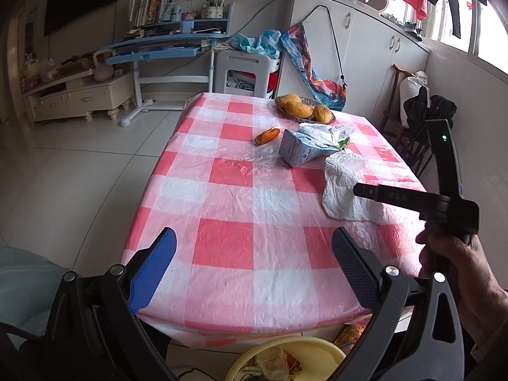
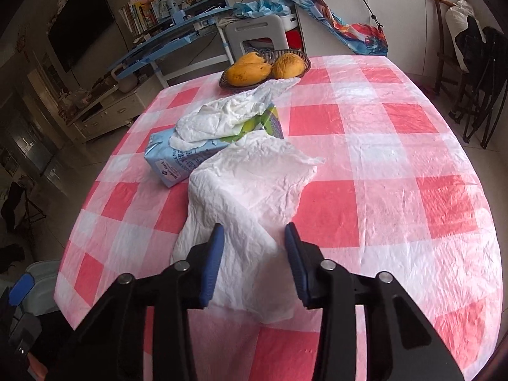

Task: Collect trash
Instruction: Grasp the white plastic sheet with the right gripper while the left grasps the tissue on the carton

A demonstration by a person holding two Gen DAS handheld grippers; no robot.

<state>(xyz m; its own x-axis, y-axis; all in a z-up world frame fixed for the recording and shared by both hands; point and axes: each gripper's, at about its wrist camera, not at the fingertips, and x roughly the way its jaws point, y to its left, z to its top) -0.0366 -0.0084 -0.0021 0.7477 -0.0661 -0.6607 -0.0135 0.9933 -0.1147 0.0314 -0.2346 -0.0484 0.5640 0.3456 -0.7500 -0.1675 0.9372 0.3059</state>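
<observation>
A crumpled white tissue point(image 2: 250, 184) lies on the pink checked tablecloth point(image 2: 397, 165); it also shows in the left wrist view point(image 1: 346, 184). My right gripper point(image 2: 254, 238) is open, its blue pads either side of the tissue's near end, just above it. Behind lies a blue carton point(image 2: 177, 162) with another white tissue point(image 2: 235, 111) on top. An orange peel point(image 1: 267, 135) lies on the cloth further left. My left gripper point(image 1: 254, 254) is open and empty above the table's near edge. A yellow basin point(image 1: 285, 362) with scraps sits below that edge.
A basket of mangoes point(image 1: 301, 108) stands at the table's far side. A white stool point(image 1: 244, 73) and blue desk point(image 1: 165, 44) stand beyond. Dark chairs point(image 2: 476, 73) stand at the right. White cabinets point(image 1: 365, 41) line the wall.
</observation>
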